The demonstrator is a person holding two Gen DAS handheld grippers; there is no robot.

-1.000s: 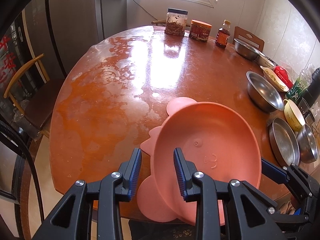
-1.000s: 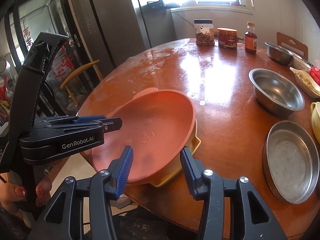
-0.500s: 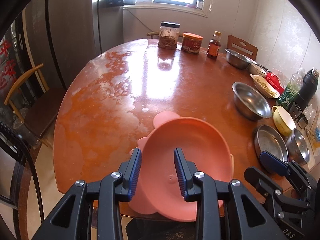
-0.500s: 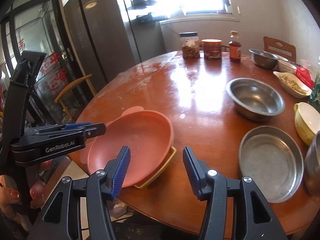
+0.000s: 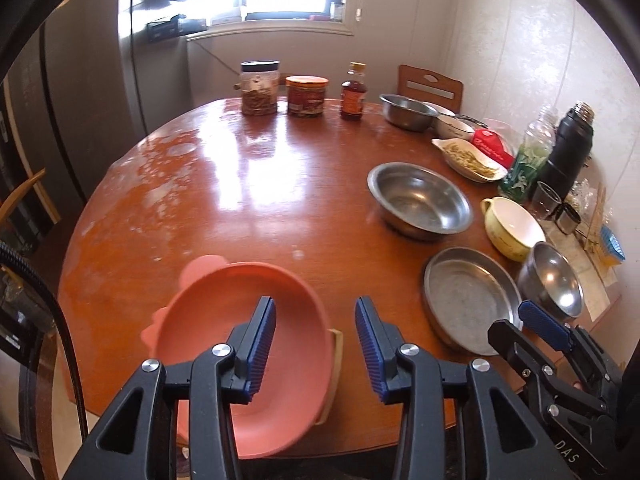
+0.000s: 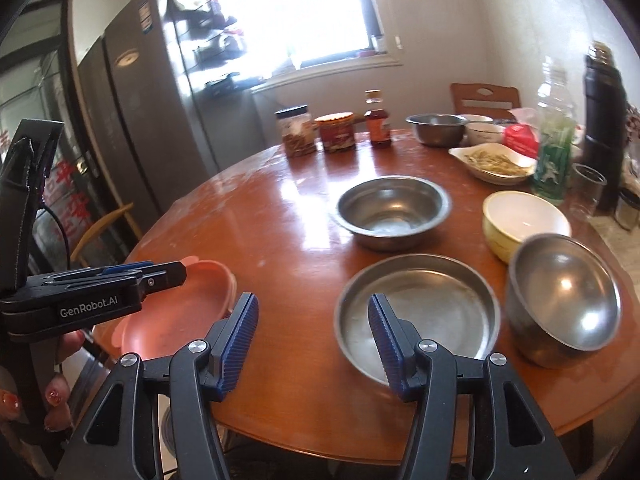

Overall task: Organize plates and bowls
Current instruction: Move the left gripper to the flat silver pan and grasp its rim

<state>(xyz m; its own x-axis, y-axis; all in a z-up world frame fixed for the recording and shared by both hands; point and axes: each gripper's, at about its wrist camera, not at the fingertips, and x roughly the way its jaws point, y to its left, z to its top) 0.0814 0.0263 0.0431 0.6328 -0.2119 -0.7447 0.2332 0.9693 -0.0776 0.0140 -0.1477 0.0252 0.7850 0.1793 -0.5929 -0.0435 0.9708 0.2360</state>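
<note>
A pink plate [image 5: 224,320] lies stacked on a yellow plate [image 5: 337,350] at the table's near edge; it also shows in the right wrist view [image 6: 176,312]. My left gripper [image 5: 315,342] is open and empty, just above the plate's near right rim. My right gripper [image 6: 312,344] is open and empty, above the near edge beside a flat steel pan [image 6: 418,312]. A large steel bowl [image 5: 420,200], a small steel bowl [image 6: 564,300] and a yellow bowl [image 6: 524,220] stand to the right.
Jars [image 5: 259,88], a sauce bottle [image 5: 353,92], another steel bowl [image 5: 408,112], a dish of food [image 5: 472,156], a green bottle [image 5: 528,164] and a black flask [image 5: 568,152] line the far and right sides. A chair [image 6: 104,232] stands left. The round wooden table [image 5: 240,184] is glossy.
Both grippers have drawn back and risen from the pink plate, which now lies flat on the yellow plate. The left jaws have opened wider. The right gripper has swung right, toward the steel pan.
</note>
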